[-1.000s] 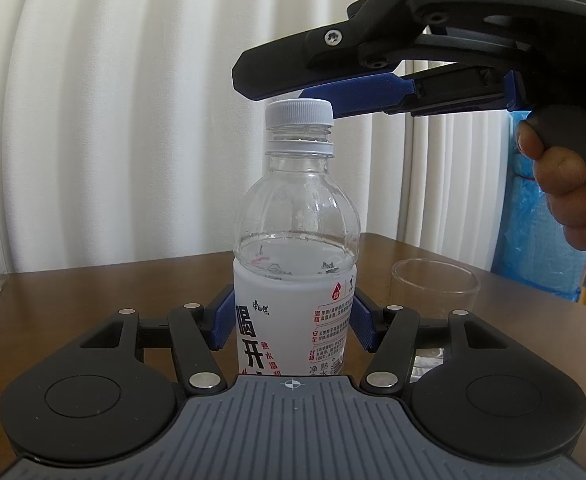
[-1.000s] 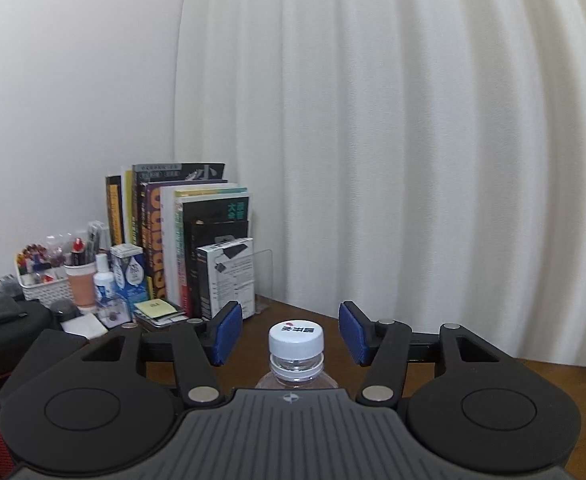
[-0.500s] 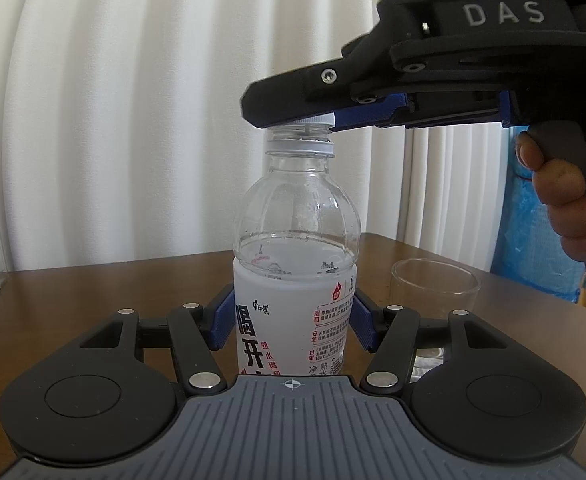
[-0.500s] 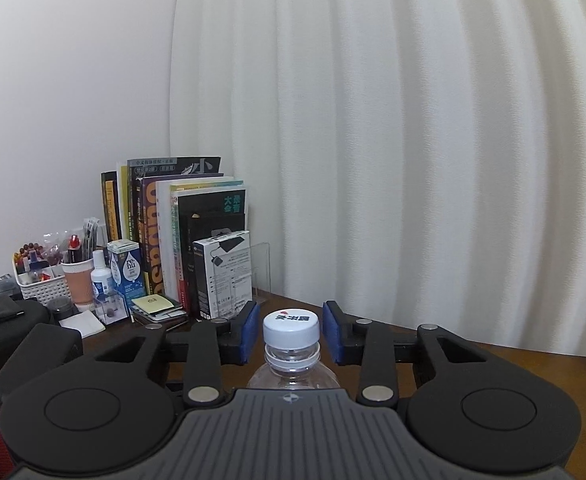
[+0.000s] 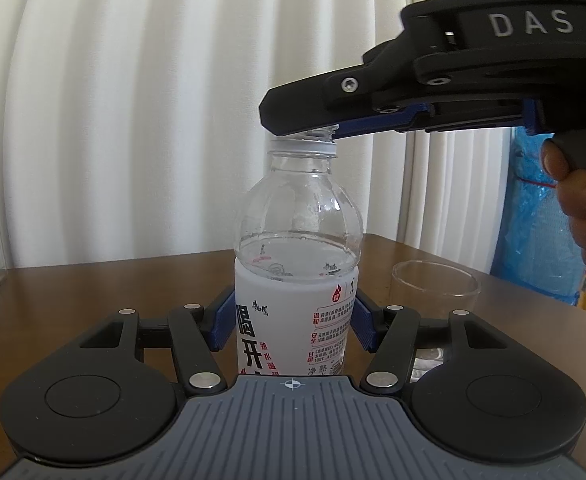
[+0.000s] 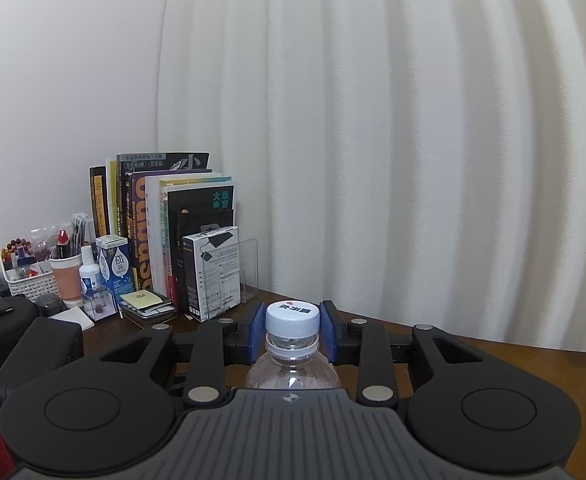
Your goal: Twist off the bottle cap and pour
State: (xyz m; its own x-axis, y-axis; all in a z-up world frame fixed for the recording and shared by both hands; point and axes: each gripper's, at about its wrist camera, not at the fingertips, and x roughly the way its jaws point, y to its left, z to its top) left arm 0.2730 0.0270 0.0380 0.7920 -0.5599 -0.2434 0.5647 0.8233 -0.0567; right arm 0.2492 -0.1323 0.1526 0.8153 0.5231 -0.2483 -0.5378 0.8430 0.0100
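Since a second ago the right gripper (image 6: 292,334) has come down from above the bottle and closed in: its blue pads (image 6: 256,332), then spread wide of the cap, are now pressing against both sides of the white bottle cap (image 6: 292,317). In the left wrist view that gripper (image 5: 305,128) is reaching in from the right and covering the cap, so only the threaded neck is showing beneath its black finger. The person's right hand (image 5: 585,196) is wrapping around the handle at the right border of that view.

The left gripper (image 5: 293,322) is pinching the water bottle (image 5: 297,248) at its white label, one blue pad on each side, as it was in the earlier frames. The bottle is standing upright on the brown desk (image 5: 105,292), water filling it to just above the label.

A clear glass cup (image 5: 435,292) is sitting on the desk to the right of the bottle, near the desk's right edge, apart from the bottle. In the right wrist view a row of books (image 6: 165,224) and a white basket of pens (image 6: 29,276) are standing along the desk's far left side against the wall, and a white pleated curtain (image 6: 413,160) is hanging behind the desk.
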